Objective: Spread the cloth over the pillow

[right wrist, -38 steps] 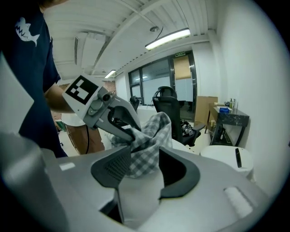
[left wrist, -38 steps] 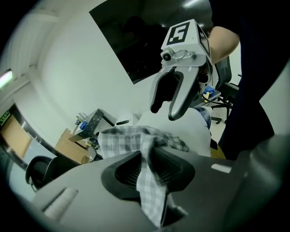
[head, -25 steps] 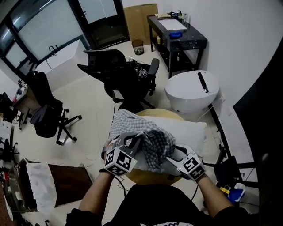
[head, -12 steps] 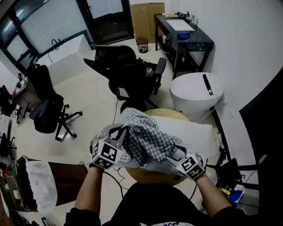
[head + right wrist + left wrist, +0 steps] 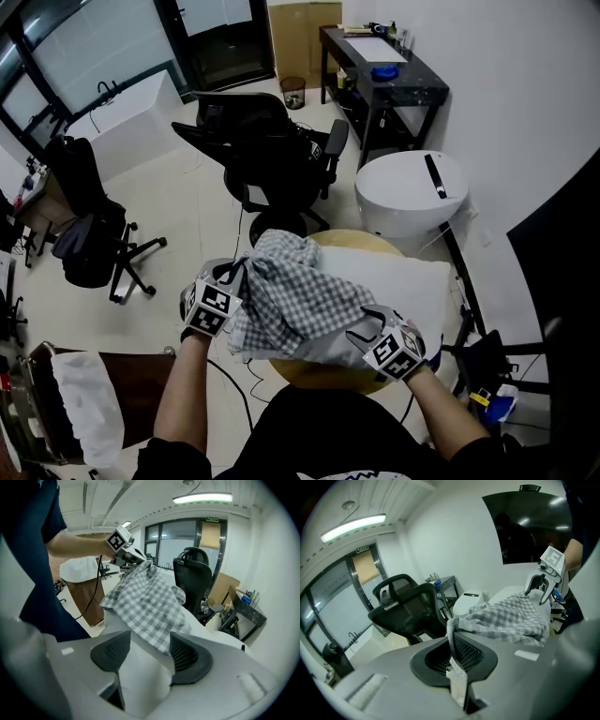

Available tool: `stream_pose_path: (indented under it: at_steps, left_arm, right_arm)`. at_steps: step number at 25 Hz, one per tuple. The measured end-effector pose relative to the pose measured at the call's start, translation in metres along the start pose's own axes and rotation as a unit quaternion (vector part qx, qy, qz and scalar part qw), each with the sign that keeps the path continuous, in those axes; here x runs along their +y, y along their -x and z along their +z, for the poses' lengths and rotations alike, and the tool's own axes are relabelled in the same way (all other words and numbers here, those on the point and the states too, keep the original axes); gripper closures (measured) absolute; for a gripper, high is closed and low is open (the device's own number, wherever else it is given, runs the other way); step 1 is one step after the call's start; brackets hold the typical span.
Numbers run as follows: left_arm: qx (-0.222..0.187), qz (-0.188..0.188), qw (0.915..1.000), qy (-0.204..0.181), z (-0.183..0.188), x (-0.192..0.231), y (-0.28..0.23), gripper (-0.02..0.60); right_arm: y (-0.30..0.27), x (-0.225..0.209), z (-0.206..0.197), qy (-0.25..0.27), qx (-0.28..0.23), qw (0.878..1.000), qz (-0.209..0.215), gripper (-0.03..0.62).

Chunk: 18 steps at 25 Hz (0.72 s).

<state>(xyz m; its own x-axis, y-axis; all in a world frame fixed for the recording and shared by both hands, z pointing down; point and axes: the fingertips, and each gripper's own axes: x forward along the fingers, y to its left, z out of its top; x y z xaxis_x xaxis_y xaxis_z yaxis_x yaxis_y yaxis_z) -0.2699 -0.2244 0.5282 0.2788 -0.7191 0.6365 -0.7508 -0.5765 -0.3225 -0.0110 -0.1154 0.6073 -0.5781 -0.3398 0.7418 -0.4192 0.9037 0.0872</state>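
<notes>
We see the pillow (image 5: 405, 281) lying across the round wooden tabletop (image 5: 314, 373), reaching from the middle out past the right edge. The checked cloth (image 5: 295, 295) sits bunched on the pillow's left part. It covers the left end and hangs over the tabletop's left edge, while the right half of the pillow is bare white.

Our left gripper (image 5: 236, 274) is off the tabletop's left edge. Its fingers are clenched on a corner of the cloth, and in the left gripper view that corner runs as a thin strip between the closed pads, with the rest of the cloth stretching away toward the pillow.

Our right gripper (image 5: 372, 321) is at the near edge of the tabletop, on the pillow's near side. Its fingers stand apart around the pillow's edge. In the right gripper view the white fabric fills the gap from pad to pad, so we read it as grasping the pillow. A corner of the cloth lies on that fabric just beside the right pad.

A black office chair (image 5: 267, 141) stands on the floor beyond the far edge.
</notes>
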Motion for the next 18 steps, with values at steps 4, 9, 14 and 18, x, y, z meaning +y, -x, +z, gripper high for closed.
stream_pose_path:
  at_steps: [4, 9, 14, 18]
  left_arm:
    - [0.023, -0.039, 0.9990, 0.003, -0.021, -0.016, -0.014, 0.553]
    - [0.035, -0.070, 0.9964, -0.031, -0.027, -0.035, -0.010, 0.455]
    - [0.018, -0.078, 0.9946, -0.066, -0.023, -0.047, 0.017, 0.420]
    - [-0.002, -0.097, 0.9925, -0.074, -0.019, -0.065, 0.034, 0.420]
  right_arm:
    - [-0.011, -0.002, -0.006, 0.023, 0.022, 0.999, -0.016, 0.321]
    - [-0.018, -0.006, -0.017, 0.029, 0.040, 0.998, -0.024, 0.327]
    - [-0.020, -0.010, -0.018, 0.013, 0.040, 0.999, -0.027, 0.372]
    - [-0.019, -0.013, -0.015, 0.014, 0.040, 0.998, -0.035, 0.440]
